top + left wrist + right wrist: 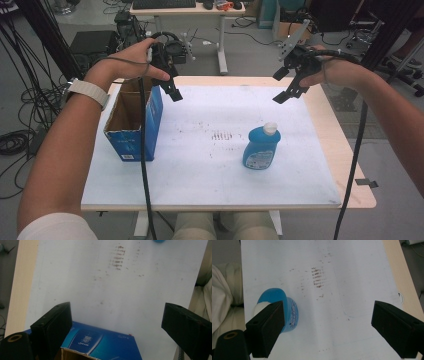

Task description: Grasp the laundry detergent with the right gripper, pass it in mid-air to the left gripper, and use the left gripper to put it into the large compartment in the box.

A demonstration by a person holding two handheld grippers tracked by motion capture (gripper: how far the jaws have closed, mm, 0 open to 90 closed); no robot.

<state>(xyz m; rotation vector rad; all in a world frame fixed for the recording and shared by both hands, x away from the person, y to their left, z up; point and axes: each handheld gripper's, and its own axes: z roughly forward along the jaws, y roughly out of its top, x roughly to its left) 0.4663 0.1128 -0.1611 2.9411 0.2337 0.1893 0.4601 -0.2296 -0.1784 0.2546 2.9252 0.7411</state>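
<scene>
An open-topped blue cardboard box (pixel 132 120) stands on the left of the white table sheet (pixel 200 175). A blue bottle (pixel 261 147) with a white cap stands upright right of centre. My left gripper (pixel 172 86) hovers open above the box's far right corner, empty. Its own view looks down past wide-apart jaws (pixel 117 308) at the box's rim (pixel 105 345), with the bottle (pixel 158 241) at the top edge. My right gripper (pixel 281 86) hangs open and empty over the far right of the sheet. In its view (pixel 328 306) the bottle (pixel 287 300) sits partly behind one jaw.
Brown smudges (pixel 222 135) mark the sheet's middle. The wooden table edge (pixel 345 145) shows bare on the right. Behind the table stand a desk (pixel 200 10) with a keyboard, black frame poles and cables (pixel 30 75). The person's knees (pixel 225 227) sit under the front edge.
</scene>
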